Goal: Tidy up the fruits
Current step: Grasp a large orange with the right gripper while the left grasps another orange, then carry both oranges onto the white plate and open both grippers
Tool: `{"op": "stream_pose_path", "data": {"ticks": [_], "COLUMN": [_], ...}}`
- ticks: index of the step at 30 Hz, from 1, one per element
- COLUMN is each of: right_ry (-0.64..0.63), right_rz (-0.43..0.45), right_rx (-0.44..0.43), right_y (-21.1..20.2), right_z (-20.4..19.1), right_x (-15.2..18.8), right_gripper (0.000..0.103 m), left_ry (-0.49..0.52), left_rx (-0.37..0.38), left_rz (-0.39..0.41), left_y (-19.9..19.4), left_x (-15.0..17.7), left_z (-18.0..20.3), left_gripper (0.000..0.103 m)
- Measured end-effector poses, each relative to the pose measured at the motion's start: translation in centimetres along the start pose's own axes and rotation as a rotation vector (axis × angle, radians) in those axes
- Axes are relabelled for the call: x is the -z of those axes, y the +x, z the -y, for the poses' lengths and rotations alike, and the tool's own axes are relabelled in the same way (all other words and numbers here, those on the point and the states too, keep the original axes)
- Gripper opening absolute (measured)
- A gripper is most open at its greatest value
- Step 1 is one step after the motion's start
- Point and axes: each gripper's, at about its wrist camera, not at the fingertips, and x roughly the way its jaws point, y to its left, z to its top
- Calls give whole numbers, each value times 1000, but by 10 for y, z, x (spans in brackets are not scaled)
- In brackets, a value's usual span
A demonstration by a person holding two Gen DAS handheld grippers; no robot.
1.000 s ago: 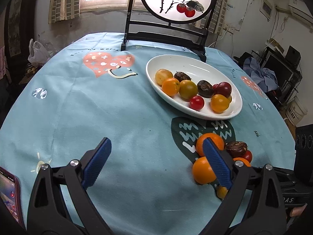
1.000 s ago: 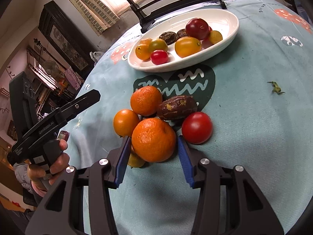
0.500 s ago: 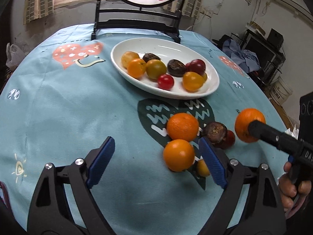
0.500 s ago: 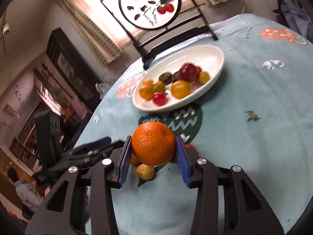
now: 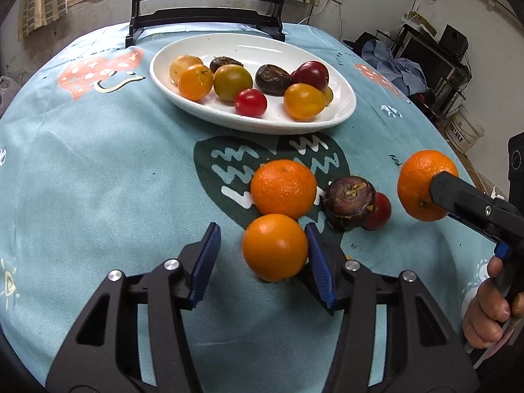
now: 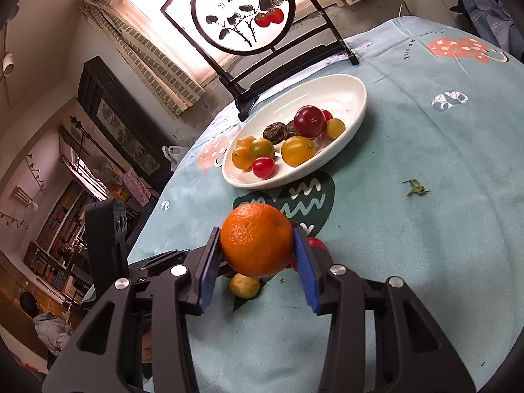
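Observation:
A white oval dish holds several small tomatoes and dark fruits. On the blue tablecloth in front of it lie an orange, a smaller orange, a dark purple fruit and a red tomato. My left gripper is open around the smaller orange, its right pad touching it. My right gripper is shut on a large orange, held above the table; it also shows in the left wrist view. A small yellow fruit lies below it.
A black stand with a round painted panel stands behind the dish. A small green stem scrap lies on the cloth to the right. The table edge falls away at right, with room clutter beyond.
My right gripper has closed on the large orange and lifted it off the pile. My left gripper has moved forward and right and narrowed around the smaller orange.

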Motion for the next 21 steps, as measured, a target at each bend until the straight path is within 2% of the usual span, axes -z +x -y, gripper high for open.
{"op": "stream_pose_path", "data": {"ticks": [4, 8, 12, 21], "right_ry": [-4, -18, -30, -48], "right_rz": [1, 3, 7, 22], "right_rx": [5, 26, 39, 82], "right_y": [0, 0, -1, -2], "right_z": [-1, -2, -3, -3], "right_x": [0, 0, 1, 2], "right_gripper": [44, 44, 44, 44], "left_ry": [1, 9, 20, -21], "left_rx": [-5, 17, 14, 43], "left_rz": [3, 3, 5, 17], "left_y": [0, 0, 0, -6], "left_x": [1, 2, 3, 7], "left_z": [0, 3, 6, 5], "left_gripper": [53, 43, 38, 38]}}
